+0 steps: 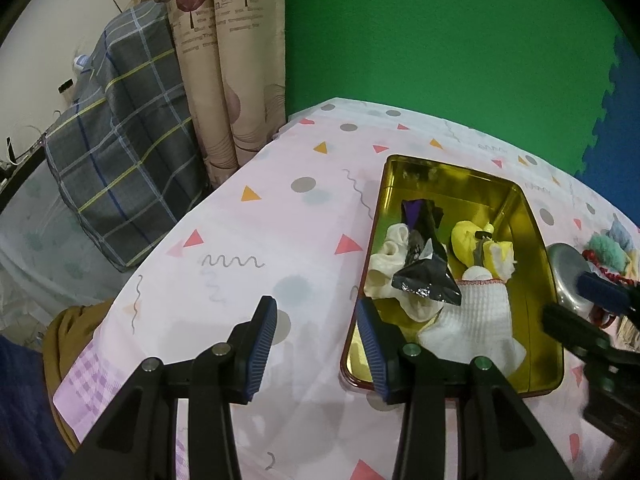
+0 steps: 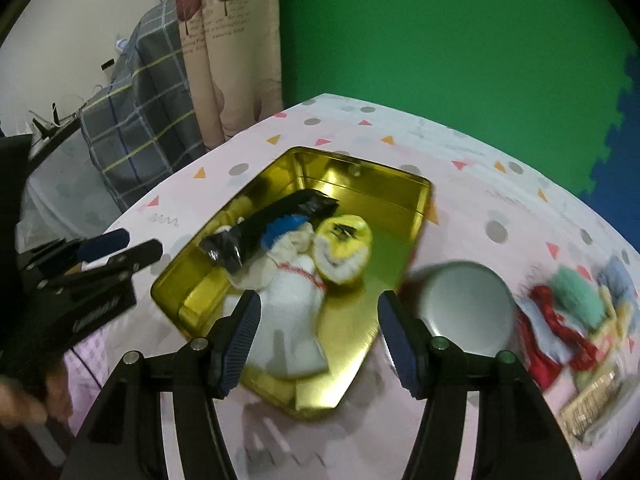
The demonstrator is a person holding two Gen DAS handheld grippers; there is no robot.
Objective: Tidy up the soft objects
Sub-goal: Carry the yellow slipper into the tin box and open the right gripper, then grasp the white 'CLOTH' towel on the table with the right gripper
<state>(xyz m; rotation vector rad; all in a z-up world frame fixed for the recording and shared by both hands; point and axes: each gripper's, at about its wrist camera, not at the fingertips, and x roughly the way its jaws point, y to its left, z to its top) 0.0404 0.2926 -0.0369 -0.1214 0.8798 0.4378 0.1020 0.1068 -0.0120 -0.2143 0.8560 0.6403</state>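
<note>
A gold tin (image 1: 534,332) (image 2: 360,178) lies open on the pink patterned tablecloth. It holds a white ribbed sock (image 1: 476,312) (image 2: 292,312), a yellow sock bundle (image 1: 466,240) (image 2: 344,246), a cream sock (image 1: 386,258) and a black foil wrapper (image 1: 428,276) (image 2: 272,224). My left gripper (image 1: 314,312) hovers open and empty over the cloth by the tin's near left corner. Above the tin's near end, my right gripper (image 2: 319,308) stands open; the white sock lies below it, untouched by the pads.
A round metal lid (image 2: 464,304) (image 1: 564,268) sits right of the tin. Beyond it lie a red cloth (image 2: 556,320), a teal pompom (image 2: 576,292) and a woven item (image 2: 592,404). A plaid-covered bundle (image 1: 120,160) and curtain (image 1: 228,80) stand left of the table edge.
</note>
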